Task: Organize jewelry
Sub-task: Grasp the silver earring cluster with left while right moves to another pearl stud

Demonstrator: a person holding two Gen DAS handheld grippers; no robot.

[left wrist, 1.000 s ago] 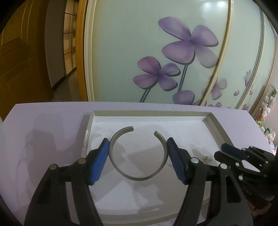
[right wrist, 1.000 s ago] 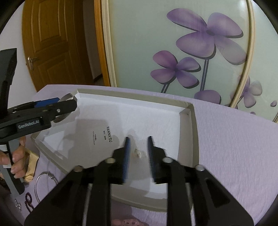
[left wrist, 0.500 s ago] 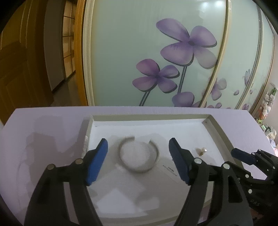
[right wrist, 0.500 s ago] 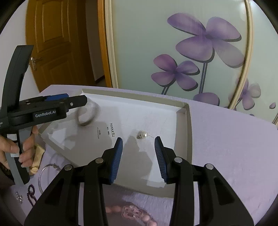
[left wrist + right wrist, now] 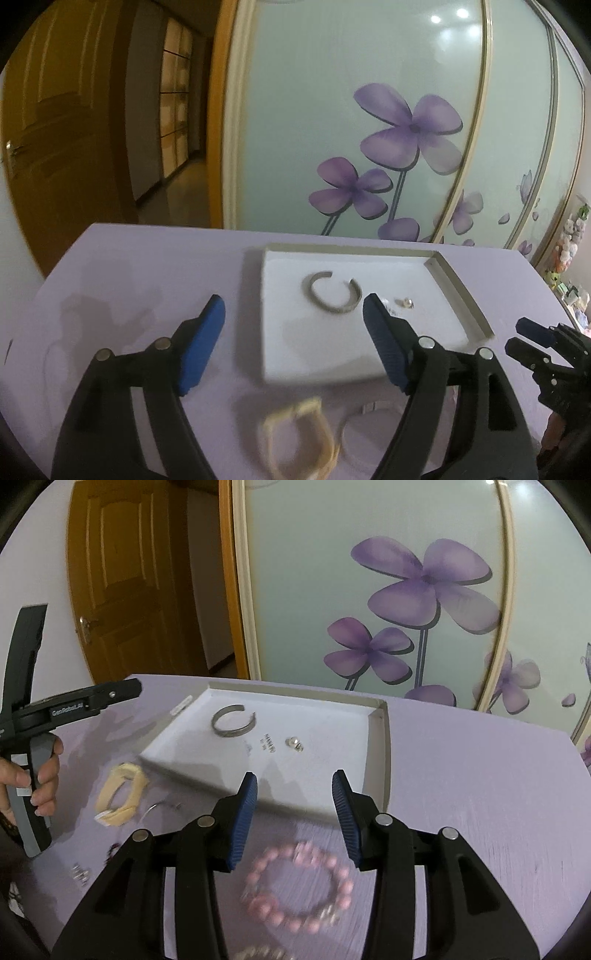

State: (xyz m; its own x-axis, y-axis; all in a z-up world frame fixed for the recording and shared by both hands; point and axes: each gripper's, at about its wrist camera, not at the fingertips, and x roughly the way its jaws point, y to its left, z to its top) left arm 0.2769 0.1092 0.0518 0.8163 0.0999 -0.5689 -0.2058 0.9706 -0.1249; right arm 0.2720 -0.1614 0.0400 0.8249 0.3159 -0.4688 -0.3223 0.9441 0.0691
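reading "genrobot.ai" on left gripper (image 5: pixel 122 692) body.

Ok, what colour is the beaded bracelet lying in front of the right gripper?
Pink, with a few pale beads; the beaded bracelet shows best in the right wrist view.

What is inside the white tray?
Inside the white tray lie a silver open cuff bracelet and a small pearl earring, apart. Some small printed text shows too. Nothing is covered.

Grey open cuff (image 5: pixel 233 722) lies flat in white tray (image 5: pixel 380 760) w/ small pearl earring (image 5: pixel 294 743) nearby; pink bead bracelet (image 5: pixel 299 886) outside on cloth.
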